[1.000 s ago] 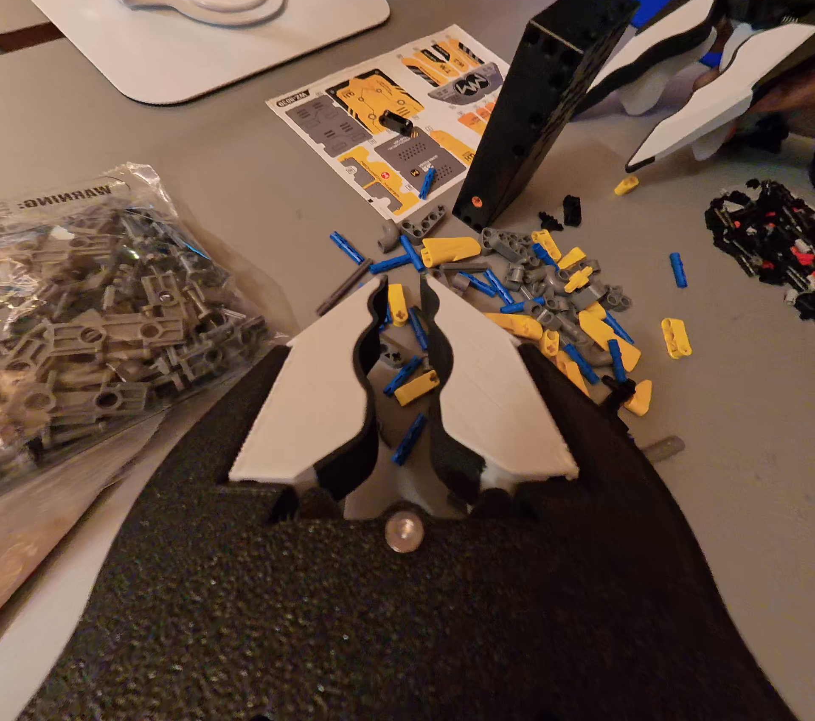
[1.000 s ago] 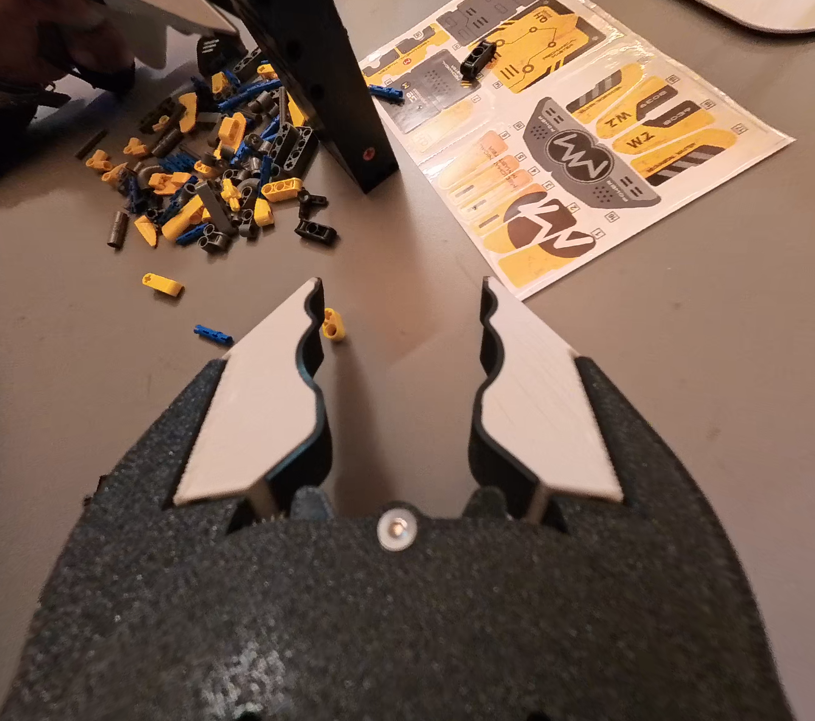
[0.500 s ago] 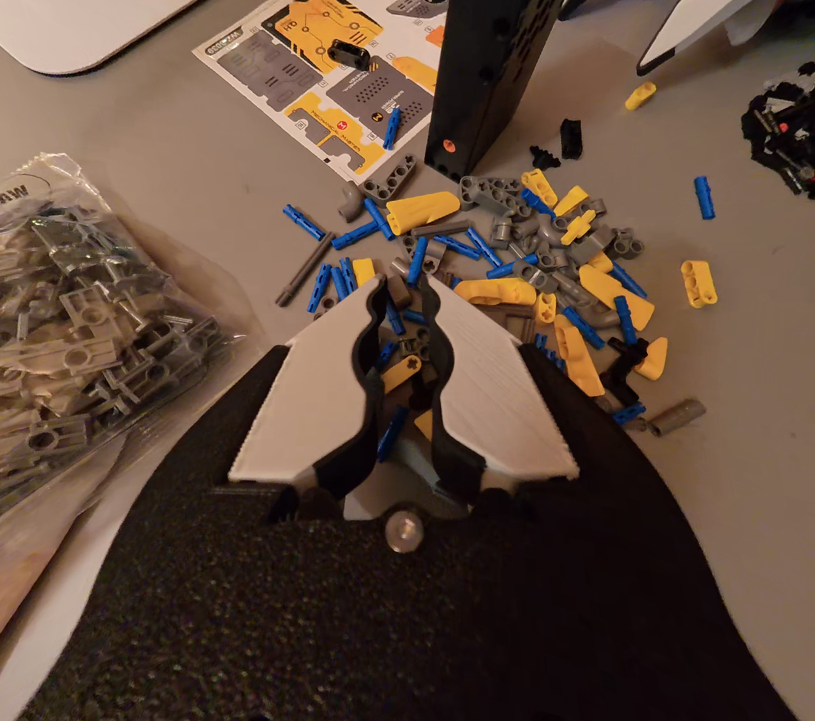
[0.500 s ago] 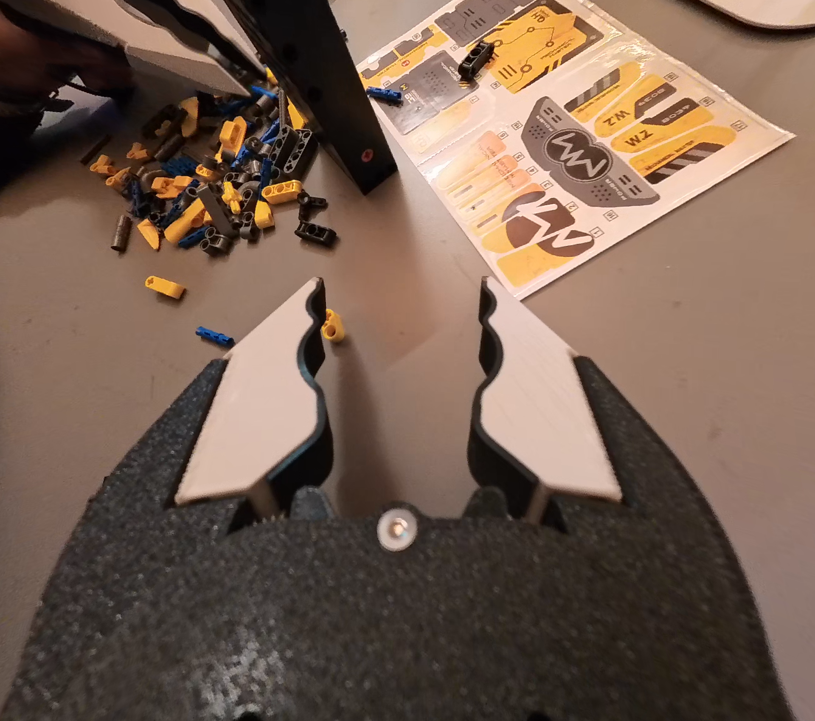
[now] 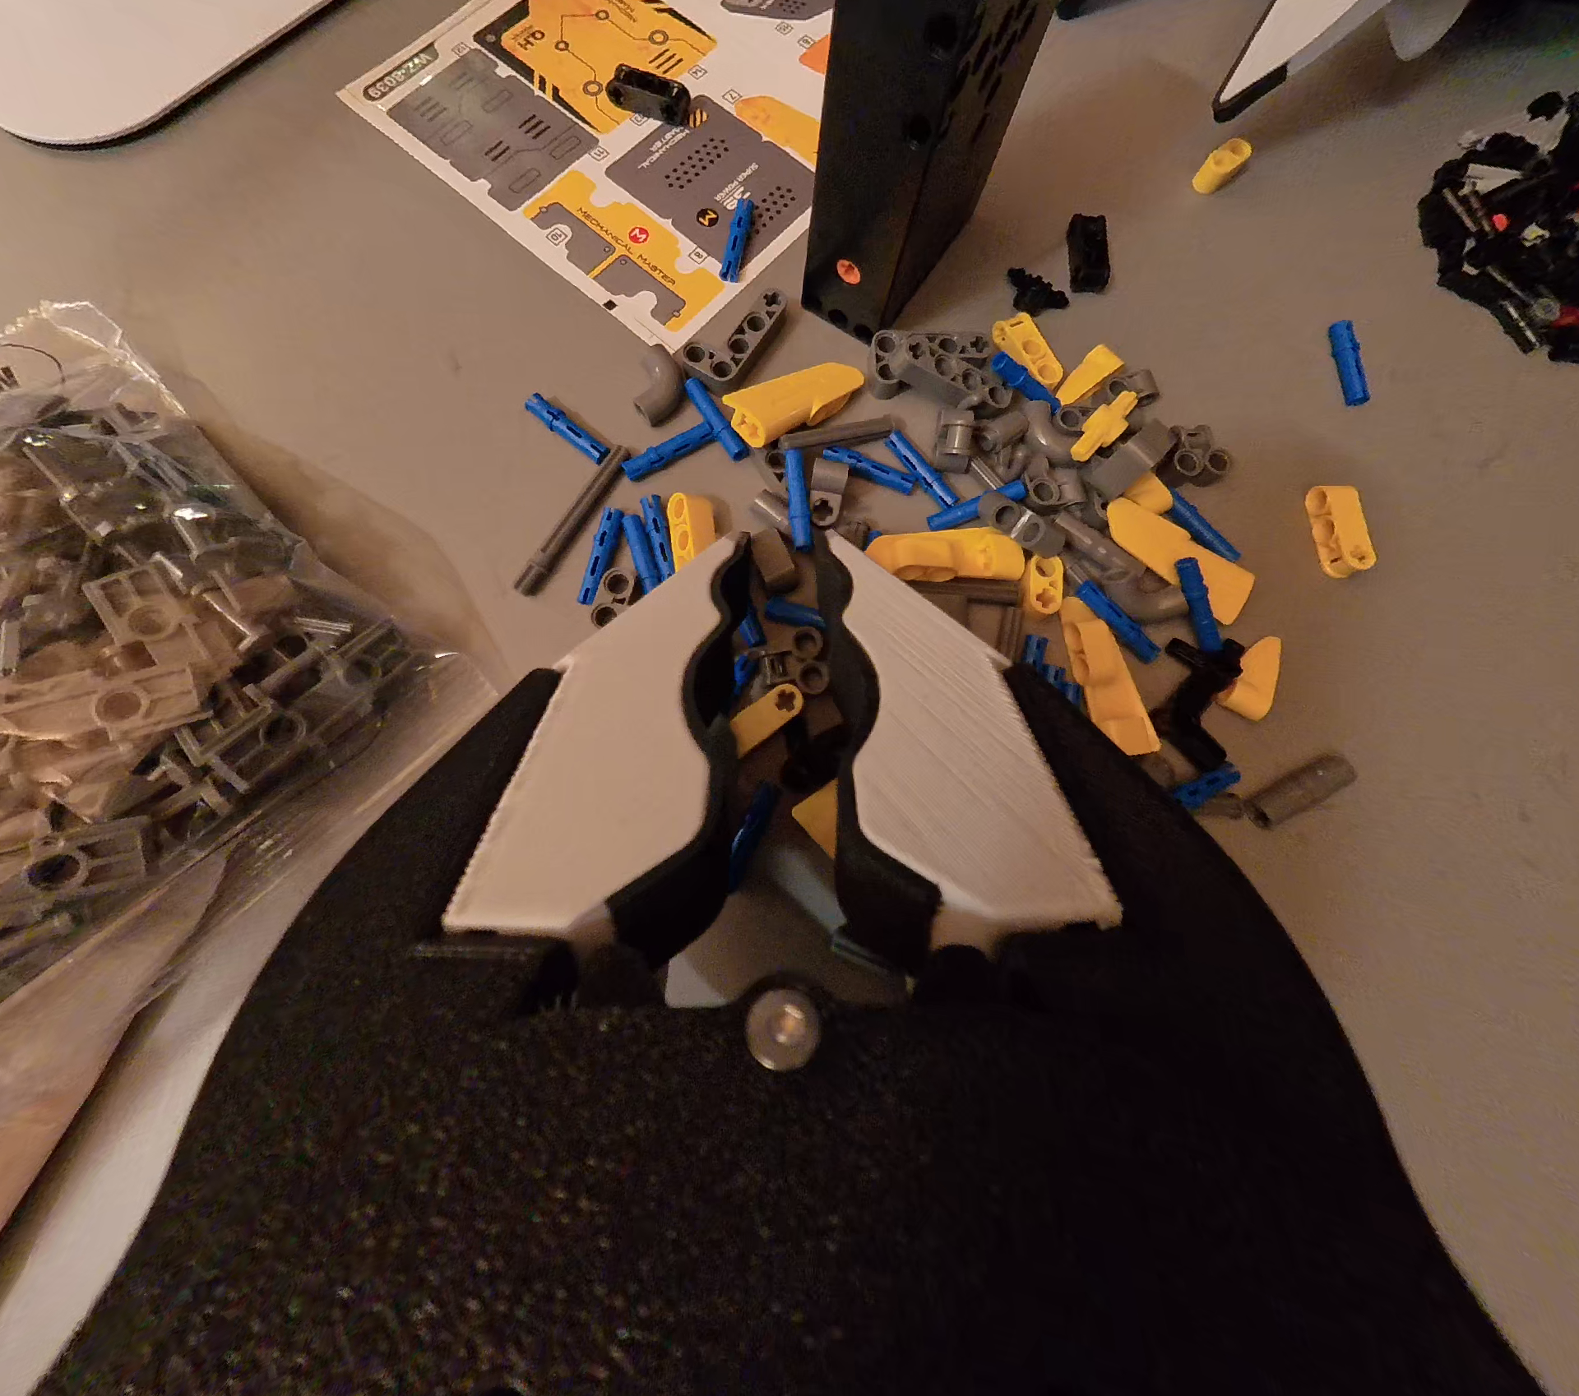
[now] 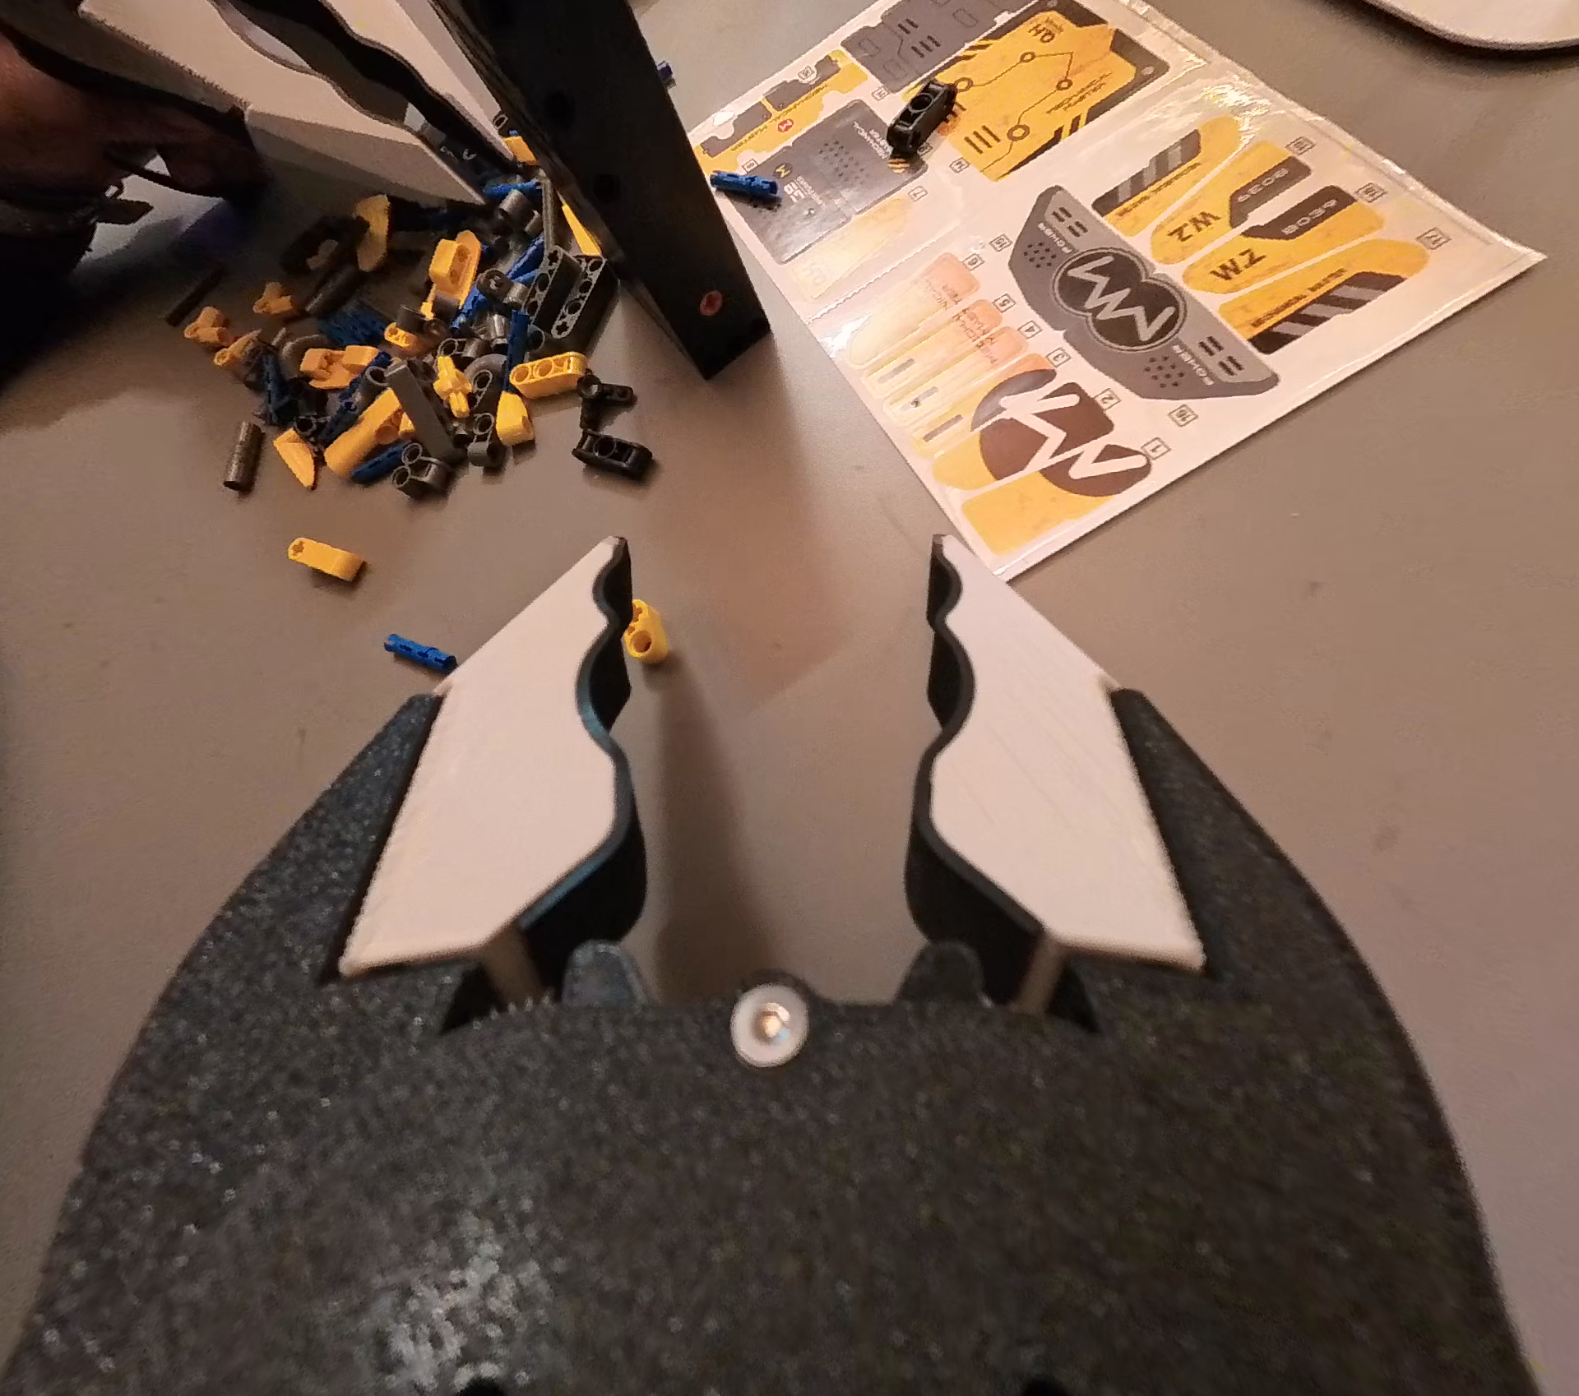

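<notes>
The printed sheet of yellow, grey and black stickers in a clear sleeve (image 5: 555, 99) lay flat on the grey table (image 5: 342, 330) at 11 o'clock from the left gripper (image 5: 779, 552); it bore a logo, lettering and small numbers. The left gripper hung low over the loose pile of blue pins, yellow connectors and grey beams (image 5: 1025, 484), its jaws drawn to a narrow slit. A small dark grey piece (image 5: 773, 559) sat between the tips, but I could not tell whether it was pinched or merely lay beneath them. At 12 o'clock a tall black perforated block (image 5: 923, 74) stood tilted, its top cut off. A clear plastic bag of grey parts (image 5: 154, 655) ran off the frame at 9 o'clock. The right gripper (image 6: 777, 561) hovered with jaws spread wide and empty, a small yellow round connector (image 6: 645, 629) just beside its left finger.
</notes>
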{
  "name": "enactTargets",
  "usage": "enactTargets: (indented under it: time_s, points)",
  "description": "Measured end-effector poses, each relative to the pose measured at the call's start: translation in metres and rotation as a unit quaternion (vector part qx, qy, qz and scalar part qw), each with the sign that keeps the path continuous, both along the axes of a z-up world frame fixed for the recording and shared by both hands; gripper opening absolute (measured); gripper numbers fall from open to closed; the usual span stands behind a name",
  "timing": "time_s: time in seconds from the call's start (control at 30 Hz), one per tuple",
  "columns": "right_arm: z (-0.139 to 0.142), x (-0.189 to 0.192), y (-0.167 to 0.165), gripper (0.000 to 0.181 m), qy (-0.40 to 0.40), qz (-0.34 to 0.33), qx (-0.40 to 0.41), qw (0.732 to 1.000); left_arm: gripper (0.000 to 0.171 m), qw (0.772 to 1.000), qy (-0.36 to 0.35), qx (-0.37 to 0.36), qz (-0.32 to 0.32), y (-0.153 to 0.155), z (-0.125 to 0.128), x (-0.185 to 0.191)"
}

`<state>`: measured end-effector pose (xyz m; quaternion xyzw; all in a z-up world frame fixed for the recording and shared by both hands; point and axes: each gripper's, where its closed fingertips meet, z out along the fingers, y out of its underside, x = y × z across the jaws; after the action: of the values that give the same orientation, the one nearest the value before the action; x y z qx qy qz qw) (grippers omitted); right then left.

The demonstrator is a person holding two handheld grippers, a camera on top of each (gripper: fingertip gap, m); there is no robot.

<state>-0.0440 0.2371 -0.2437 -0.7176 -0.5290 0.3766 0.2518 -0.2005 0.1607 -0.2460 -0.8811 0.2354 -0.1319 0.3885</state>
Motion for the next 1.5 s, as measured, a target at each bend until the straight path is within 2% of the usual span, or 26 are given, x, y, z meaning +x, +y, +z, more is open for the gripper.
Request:
enactTargets:
  time_s: [1.5]
  points:
    - [0.0007,0.0,0.0003,0.069,0.004,0.0,-0.01,1.0,0.013,1.0,-0.002,-0.002,-0.004,-0.0015,-0.0003,0.0006]
